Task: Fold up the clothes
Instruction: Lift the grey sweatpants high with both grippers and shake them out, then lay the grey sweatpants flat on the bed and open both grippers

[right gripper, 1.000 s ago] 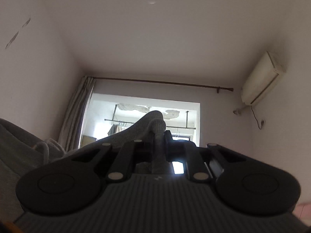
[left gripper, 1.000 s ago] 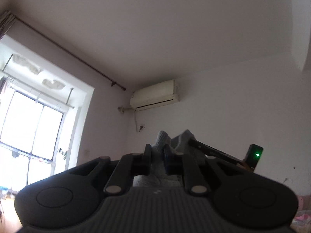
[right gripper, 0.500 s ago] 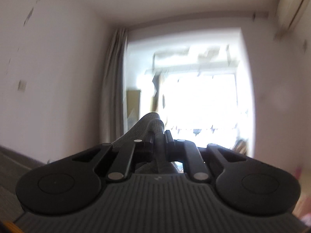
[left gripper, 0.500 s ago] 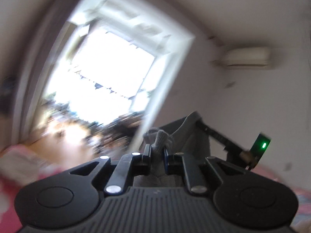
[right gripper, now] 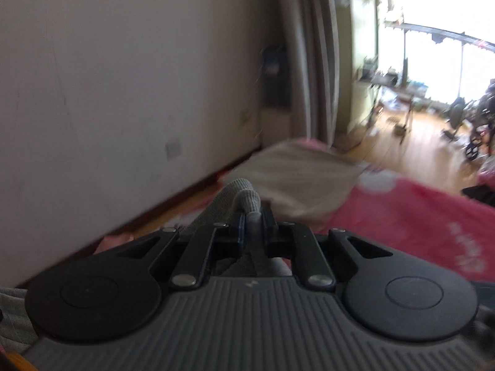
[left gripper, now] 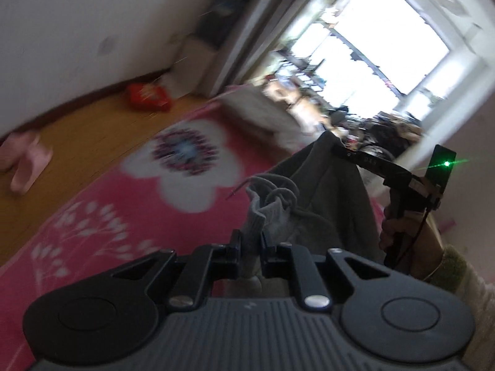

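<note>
Both cameras have swung down since a second ago: then they faced the ceiling and the wall-mounted air conditioner, now they look across the bed and floor toward the window, with the same grey cloth pinched throughout

At the left gripper [left gripper: 250, 241] the jaws are pressed together on a bunched ribbed edge of the grey knit garment [left gripper: 328, 204], which rises out of the fingers as a pale crumpled fold with a thin grey drawstring [left gripper: 272, 185] looping over it. Beyond that fold the darker body of the garment hangs in a broad sheet up to the right gripper [left gripper: 338, 150], seen here from the side, whose tip holds the cloth's upper corner. A hand [left gripper: 399, 225] with a fuzzy green cuff grips that tool's handle, and a small green light [left gripper: 447, 164] glows on the black box at its rear.

In the right wrist view the right gripper's [right gripper: 253, 225] jaws are closed on a narrow ribbed band of the same garment [right gripper: 244, 199], which arches up and over the fingers to the left.

Under the garment lies a pink bedspread with a large white flower print [left gripper: 185, 167]. Past its edge are a wooden floor [left gripper: 92, 126], a red bag [left gripper: 148, 95] by the wall, pink slippers [left gripper: 26, 160], and the bright window [left gripper: 380, 37]. A beige cloth [right gripper: 309, 182] lies at the bed's far end, beside grey curtains [right gripper: 315, 55]
</note>
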Demonstrator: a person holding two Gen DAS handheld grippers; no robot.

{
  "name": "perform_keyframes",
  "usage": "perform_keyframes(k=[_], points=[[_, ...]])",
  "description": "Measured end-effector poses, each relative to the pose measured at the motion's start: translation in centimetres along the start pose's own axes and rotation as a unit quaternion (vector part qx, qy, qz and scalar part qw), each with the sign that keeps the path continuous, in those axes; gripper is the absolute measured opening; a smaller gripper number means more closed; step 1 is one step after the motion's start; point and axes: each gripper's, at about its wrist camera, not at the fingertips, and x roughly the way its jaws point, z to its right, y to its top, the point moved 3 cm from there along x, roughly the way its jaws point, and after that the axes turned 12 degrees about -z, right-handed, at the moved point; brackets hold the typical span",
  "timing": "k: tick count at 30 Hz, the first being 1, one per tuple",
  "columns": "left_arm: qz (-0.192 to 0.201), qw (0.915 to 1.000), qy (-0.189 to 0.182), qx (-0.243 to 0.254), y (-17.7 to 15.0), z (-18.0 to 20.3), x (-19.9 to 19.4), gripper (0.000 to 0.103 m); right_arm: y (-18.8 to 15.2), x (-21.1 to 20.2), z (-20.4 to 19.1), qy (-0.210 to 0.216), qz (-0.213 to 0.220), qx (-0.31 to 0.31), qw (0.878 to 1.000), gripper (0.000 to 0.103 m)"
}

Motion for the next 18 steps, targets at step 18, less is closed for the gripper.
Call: perform_keyframes(k=[18], points=[[-0.049, 0.9902, 0.08, -0.104, 0.0, -11.6, 2.2, 0.017, -4.6, 26.5, -13.3, 0.116, -0.189, -0.063, 0.973, 0.01]])
